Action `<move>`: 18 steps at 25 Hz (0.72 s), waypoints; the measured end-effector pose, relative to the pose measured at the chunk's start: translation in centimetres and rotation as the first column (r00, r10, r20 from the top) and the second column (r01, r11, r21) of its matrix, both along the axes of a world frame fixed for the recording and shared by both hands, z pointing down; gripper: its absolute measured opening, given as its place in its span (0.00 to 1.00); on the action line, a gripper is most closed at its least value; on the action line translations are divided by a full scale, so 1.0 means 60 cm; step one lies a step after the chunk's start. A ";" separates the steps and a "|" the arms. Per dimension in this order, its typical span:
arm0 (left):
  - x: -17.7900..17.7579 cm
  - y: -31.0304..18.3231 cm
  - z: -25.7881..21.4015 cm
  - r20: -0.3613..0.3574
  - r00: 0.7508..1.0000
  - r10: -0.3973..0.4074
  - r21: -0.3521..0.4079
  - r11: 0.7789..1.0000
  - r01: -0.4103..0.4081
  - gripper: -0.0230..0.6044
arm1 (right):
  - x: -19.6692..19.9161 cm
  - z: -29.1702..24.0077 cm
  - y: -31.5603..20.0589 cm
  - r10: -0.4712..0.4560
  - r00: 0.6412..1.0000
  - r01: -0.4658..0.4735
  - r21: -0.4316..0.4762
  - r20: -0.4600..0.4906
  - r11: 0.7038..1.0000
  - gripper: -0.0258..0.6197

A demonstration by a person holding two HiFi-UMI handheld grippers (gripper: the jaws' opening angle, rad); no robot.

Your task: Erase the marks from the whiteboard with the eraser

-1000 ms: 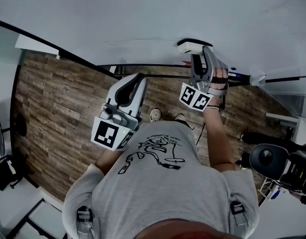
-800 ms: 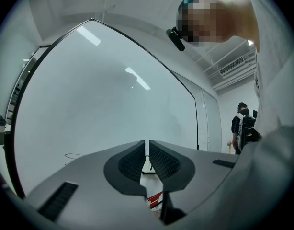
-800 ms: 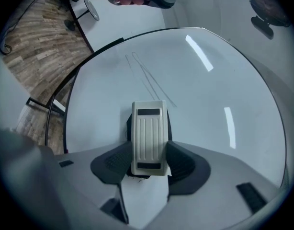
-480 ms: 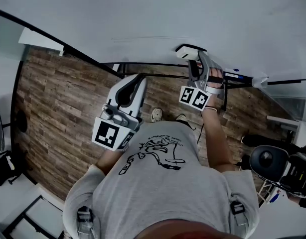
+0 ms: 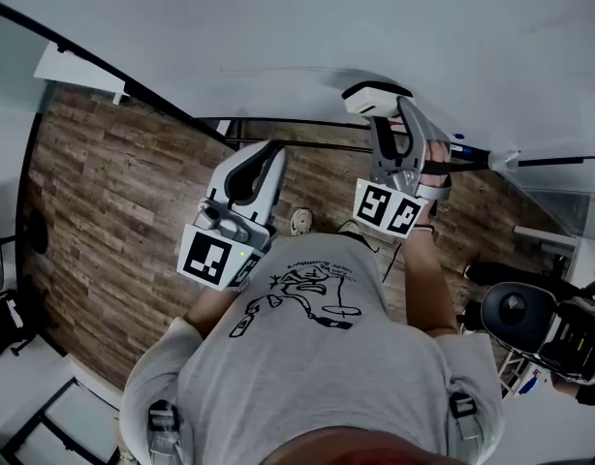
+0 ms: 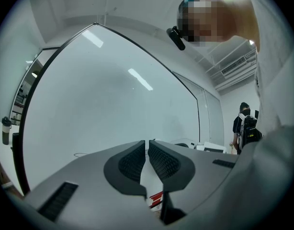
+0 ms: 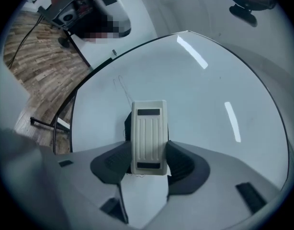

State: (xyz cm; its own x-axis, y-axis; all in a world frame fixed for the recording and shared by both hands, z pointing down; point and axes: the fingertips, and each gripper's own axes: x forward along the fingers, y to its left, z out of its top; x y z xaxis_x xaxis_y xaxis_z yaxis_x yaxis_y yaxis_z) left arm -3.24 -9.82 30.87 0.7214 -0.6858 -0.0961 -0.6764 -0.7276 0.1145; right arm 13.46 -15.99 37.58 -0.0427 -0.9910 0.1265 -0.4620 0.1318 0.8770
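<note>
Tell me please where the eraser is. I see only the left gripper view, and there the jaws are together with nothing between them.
Observer: The right hand-held gripper holds it. Its jaws are shut on the two long sides of the eraser.
Operator: Is the eraser on the board?
Observer: It seems so. In the right gripper view its ribbed back faces the camera and its dark underside lies against the whiteboard.
Operator: Are there marks to erase?
Observer: Yes, thin faint lines show on the board just beyond the eraser's far end.
</note>
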 end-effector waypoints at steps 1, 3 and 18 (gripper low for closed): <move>0.001 -0.001 0.000 -0.001 1.000 0.003 -0.001 1.000 -0.003 0.10 | 0.003 -0.018 -0.003 0.003 1.000 -0.003 0.014 0.004 1.000 0.40; 0.002 -0.001 0.000 -0.002 1.000 0.007 -0.004 1.000 -0.007 0.10 | 0.006 -0.048 -0.009 0.008 1.000 -0.008 0.040 0.007 0.999 0.40; -0.009 -0.014 0.001 0.007 1.000 -0.002 -0.025 1.000 0.003 0.10 | 0.016 -0.155 -0.052 0.064 0.998 -0.060 0.171 -0.018 0.984 0.40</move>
